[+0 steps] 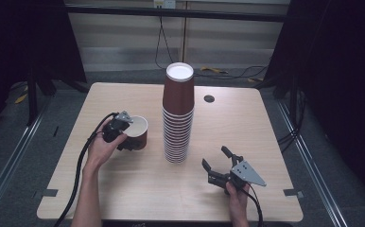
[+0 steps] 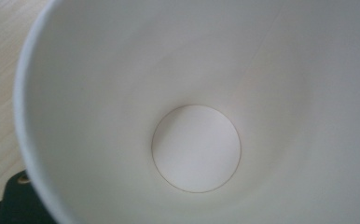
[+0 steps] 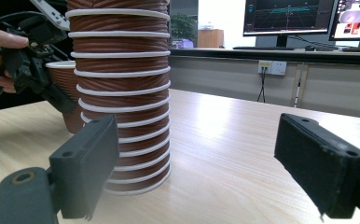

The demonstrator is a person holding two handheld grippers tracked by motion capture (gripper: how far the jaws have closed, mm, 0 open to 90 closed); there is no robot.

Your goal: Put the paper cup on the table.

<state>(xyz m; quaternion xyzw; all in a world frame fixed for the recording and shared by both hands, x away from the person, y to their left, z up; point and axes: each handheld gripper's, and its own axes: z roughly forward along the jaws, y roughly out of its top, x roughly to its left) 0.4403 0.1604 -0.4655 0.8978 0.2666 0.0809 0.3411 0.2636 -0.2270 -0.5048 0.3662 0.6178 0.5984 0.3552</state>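
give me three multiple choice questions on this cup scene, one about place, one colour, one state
1. Where does the single cup stand relative to the cup stack in the high view?
A. to its left
B. to its right
C. on top of it

2. What colour is the outside of the cups?
A. blue
B. brown
C. green

3. How do the right tongs stand?
A. shut on the stack
B. shut on nothing
C. open, holding nothing

Answers: 1 A, the single cup sits left of the stack, at the left tongs. 2 B, the ribbed walls are brown with white rims. 3 C, the right gripper view shows both jaws wide apart with bare table between them.
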